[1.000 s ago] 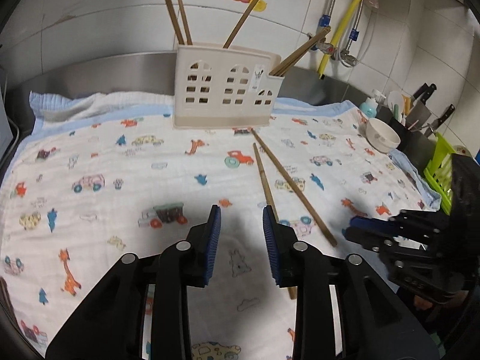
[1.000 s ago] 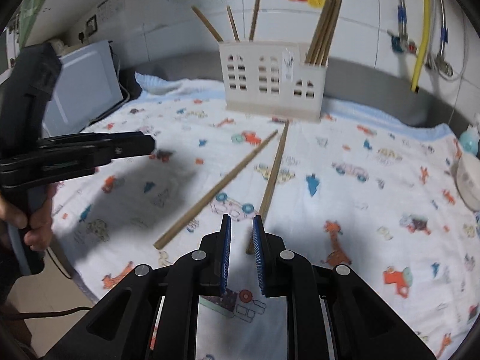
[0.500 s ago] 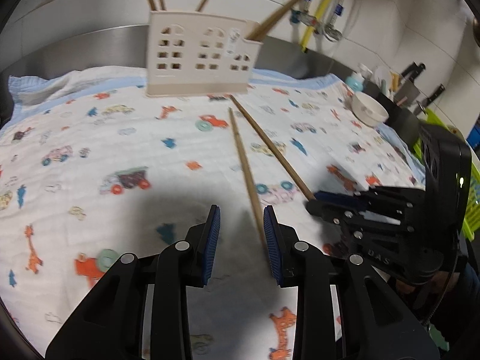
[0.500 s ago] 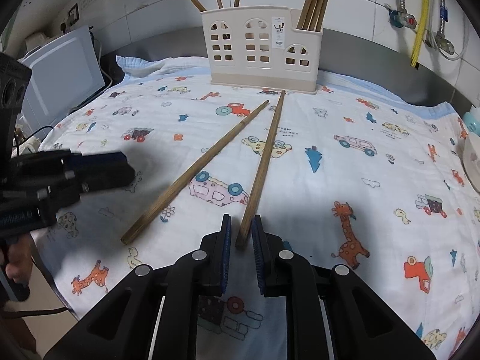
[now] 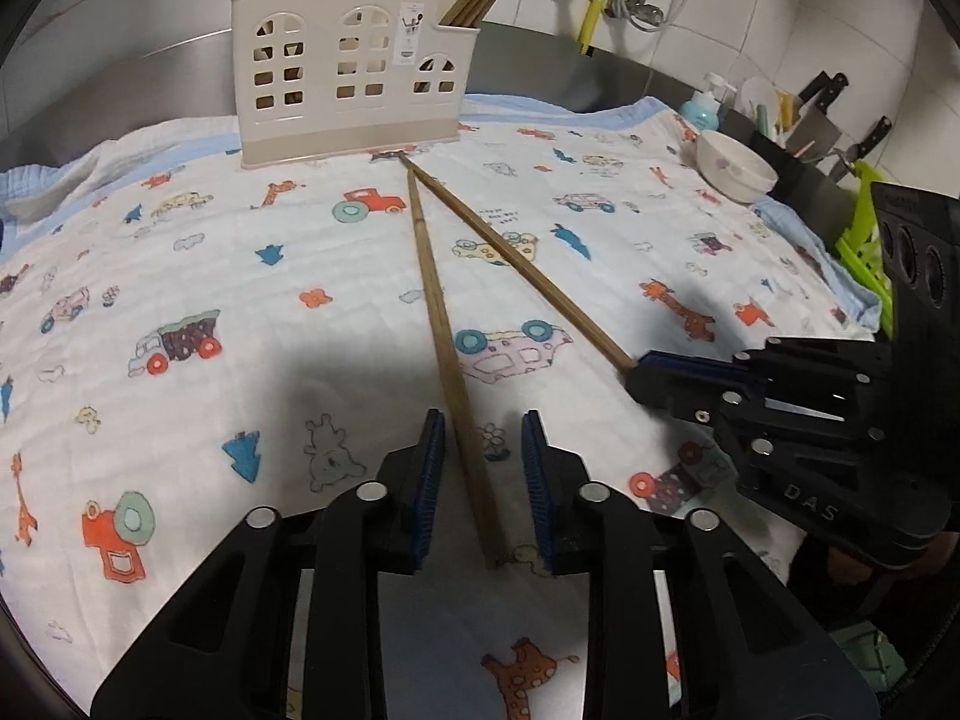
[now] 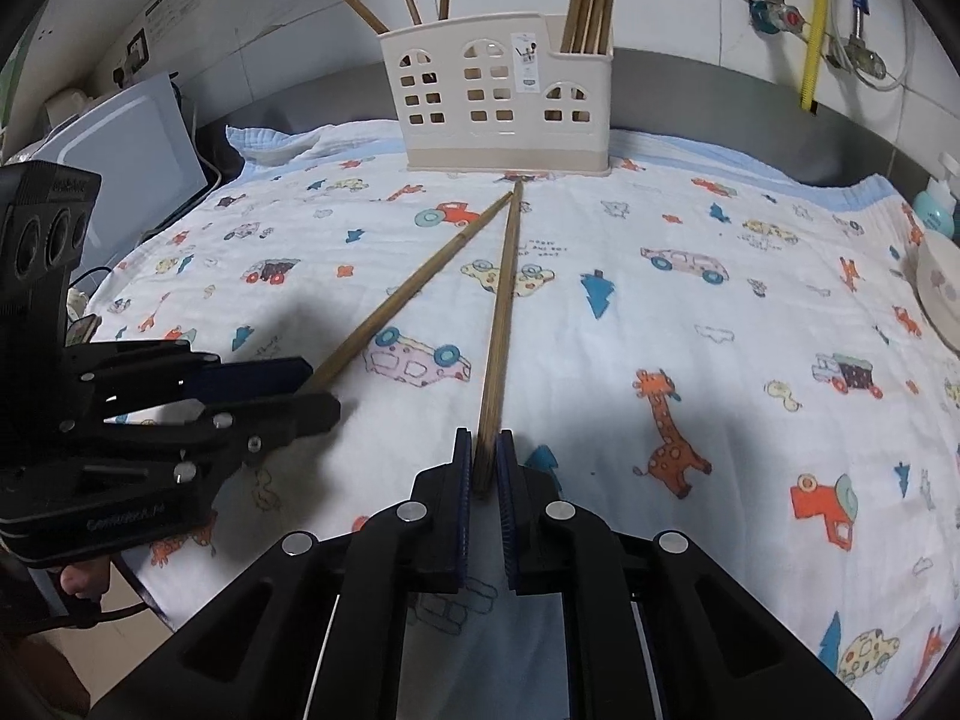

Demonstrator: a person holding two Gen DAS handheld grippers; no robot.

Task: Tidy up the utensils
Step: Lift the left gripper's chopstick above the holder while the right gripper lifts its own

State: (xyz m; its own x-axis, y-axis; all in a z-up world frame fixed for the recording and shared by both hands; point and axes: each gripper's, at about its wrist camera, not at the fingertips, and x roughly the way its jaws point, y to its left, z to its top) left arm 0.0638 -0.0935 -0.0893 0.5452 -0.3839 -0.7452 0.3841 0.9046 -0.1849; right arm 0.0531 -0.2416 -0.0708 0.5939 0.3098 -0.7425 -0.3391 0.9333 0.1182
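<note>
Near the surface's front edge, the left tool gapes around one chopstick while the right tool pinches the other chopstick.

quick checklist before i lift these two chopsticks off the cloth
1. Left gripper straddles its chopstick: ok, stick lies between the open jaws.
2. Left jaws closed on it: not ok, gaps on both sides.
3. Right gripper on the other chopstick: ok, jaws pinch its near end.
4. Far tips apart: cannot tell, they meet or cross near the holder.
5. Holder upright, slots reachable: ok.
6. Bowl out of the way: ok, off at the cloth's edge.
</note>
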